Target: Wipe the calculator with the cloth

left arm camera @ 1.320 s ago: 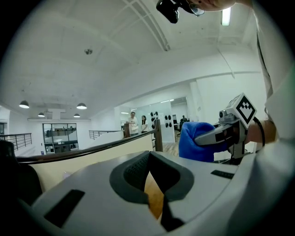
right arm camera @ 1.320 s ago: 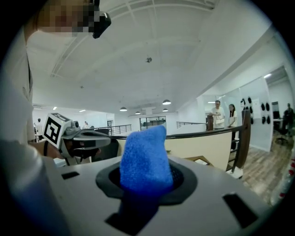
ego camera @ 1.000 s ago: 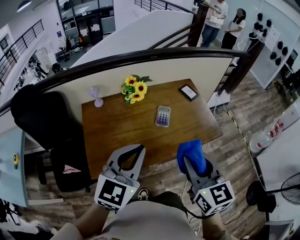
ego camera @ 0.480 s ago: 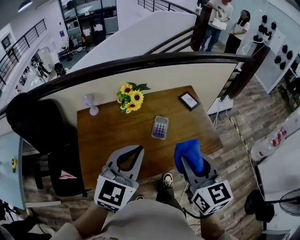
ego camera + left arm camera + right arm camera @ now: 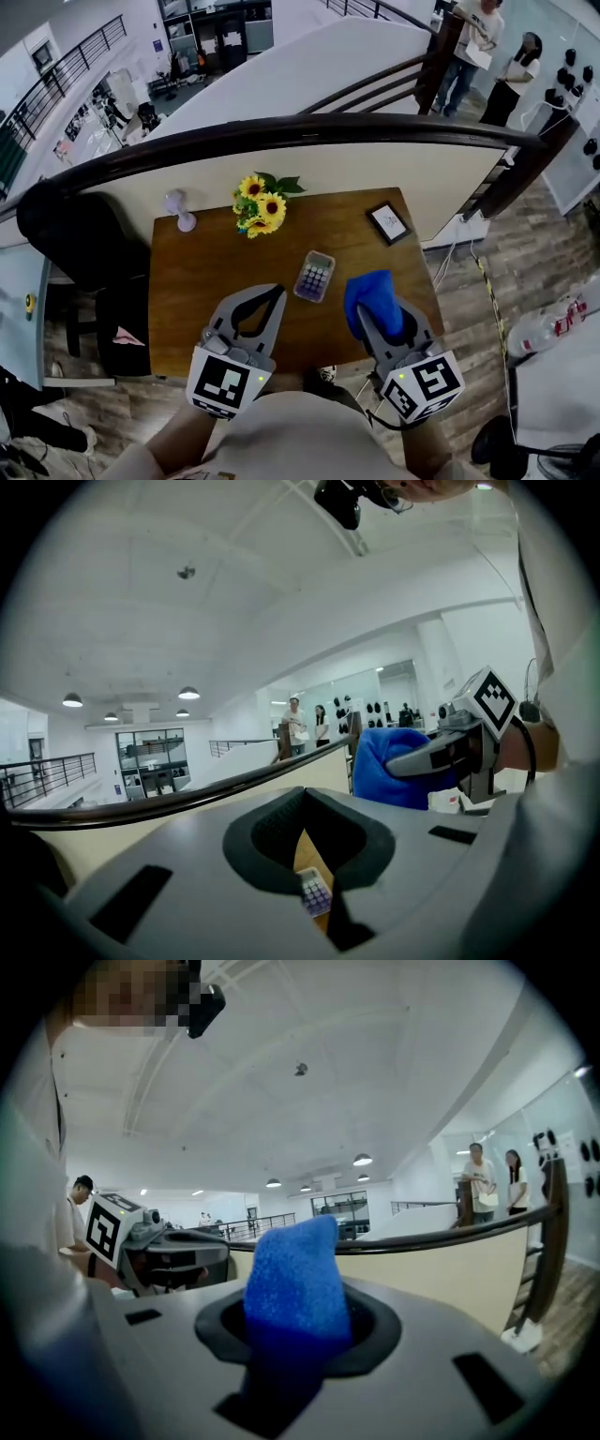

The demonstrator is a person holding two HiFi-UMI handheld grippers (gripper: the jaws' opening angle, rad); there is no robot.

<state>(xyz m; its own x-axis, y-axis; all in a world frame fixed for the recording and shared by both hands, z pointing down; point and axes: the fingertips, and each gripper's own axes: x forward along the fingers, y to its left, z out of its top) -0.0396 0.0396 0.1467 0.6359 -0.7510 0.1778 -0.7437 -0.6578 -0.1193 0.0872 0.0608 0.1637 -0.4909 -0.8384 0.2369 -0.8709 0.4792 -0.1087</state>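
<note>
Right gripper [image 5: 380,314] jaws pinching blue cloth [image 5: 373,292], held over worktop [image 5: 202,272] front edge. Left gripper [image 5: 275,292] jaws pressed together, nothing between. Calculator [image 5: 314,276] flat on worktop, just beyond both grippers, not touched.

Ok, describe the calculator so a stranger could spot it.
Start at the brown wooden table below the curved railing. Right of its middle lies the calculator, flat, nearer the front edge than the sunflowers and the framed picture. It alone is a small pale slab with rows of purplish keys.
</note>
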